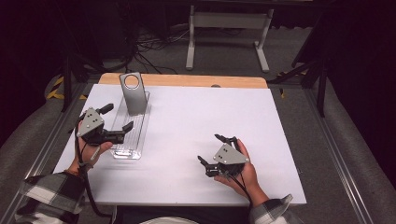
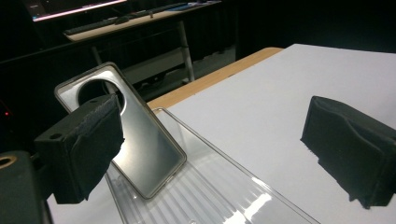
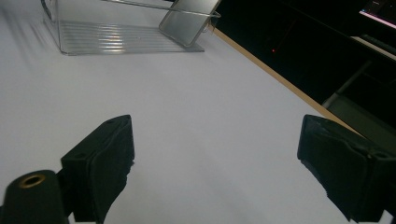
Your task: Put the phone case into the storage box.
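Leaning against the far end wall of the clear tray [image 1: 117,153], the metal plate [image 1: 132,94] stands tilted at the table's far left. Left gripper [image 1: 117,122] hovers spread over the tray; right gripper [image 1: 212,149] gapes, bare white tabletop [image 1: 187,116] all around.

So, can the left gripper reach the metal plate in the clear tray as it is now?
Probably yes. The left gripper is open beside the clear tray, and the metal plate leans upright at its far end with nothing between them.
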`<state>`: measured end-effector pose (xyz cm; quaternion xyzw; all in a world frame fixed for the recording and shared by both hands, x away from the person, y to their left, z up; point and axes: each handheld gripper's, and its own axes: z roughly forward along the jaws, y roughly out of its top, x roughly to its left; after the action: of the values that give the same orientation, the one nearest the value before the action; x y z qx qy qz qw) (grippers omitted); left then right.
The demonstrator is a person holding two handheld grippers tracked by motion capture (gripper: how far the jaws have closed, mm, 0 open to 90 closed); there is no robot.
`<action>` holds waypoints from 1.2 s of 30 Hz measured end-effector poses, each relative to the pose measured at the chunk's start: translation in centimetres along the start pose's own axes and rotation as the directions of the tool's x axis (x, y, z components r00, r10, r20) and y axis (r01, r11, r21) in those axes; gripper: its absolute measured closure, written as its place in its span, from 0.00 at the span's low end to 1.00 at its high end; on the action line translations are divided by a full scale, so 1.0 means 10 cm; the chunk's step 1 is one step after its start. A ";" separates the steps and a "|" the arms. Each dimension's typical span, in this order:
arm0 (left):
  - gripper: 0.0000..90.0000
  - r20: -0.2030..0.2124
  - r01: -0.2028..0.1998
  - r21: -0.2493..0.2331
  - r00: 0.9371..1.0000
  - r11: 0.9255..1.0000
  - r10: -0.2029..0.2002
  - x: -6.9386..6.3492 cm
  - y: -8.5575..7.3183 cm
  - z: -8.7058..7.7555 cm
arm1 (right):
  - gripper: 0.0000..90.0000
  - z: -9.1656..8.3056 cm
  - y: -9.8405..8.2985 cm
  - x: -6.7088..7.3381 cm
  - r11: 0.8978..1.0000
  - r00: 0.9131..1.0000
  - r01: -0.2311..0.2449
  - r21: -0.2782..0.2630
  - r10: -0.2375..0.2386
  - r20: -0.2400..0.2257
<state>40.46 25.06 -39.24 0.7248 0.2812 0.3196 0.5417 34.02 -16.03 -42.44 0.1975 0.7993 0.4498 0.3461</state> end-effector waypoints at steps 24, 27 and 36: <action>0.06 0.060 -0.023 -0.009 0.998 1.000 0.024 -0.27 -0.03 -0.13 | 0.13 -0.09 0.04 0.04 1.000 1.000 -0.006 -0.008 0.006 0.006; 0.06 0.074 -0.023 -0.006 0.997 1.000 0.024 -0.32 -0.05 -0.15 | 0.13 -0.09 0.04 0.05 1.000 1.000 -0.006 -0.005 0.006 0.000; 0.05 0.103 -0.036 0.008 0.994 0.999 0.035 -0.44 -0.11 -0.19 | 0.12 -0.17 0.01 0.07 1.000 1.000 -0.019 0.002 0.019 0.003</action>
<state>36.07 23.17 -40.64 0.7479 0.2416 0.2901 0.5460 32.29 -16.52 -42.04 0.2063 0.7973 0.4520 0.3426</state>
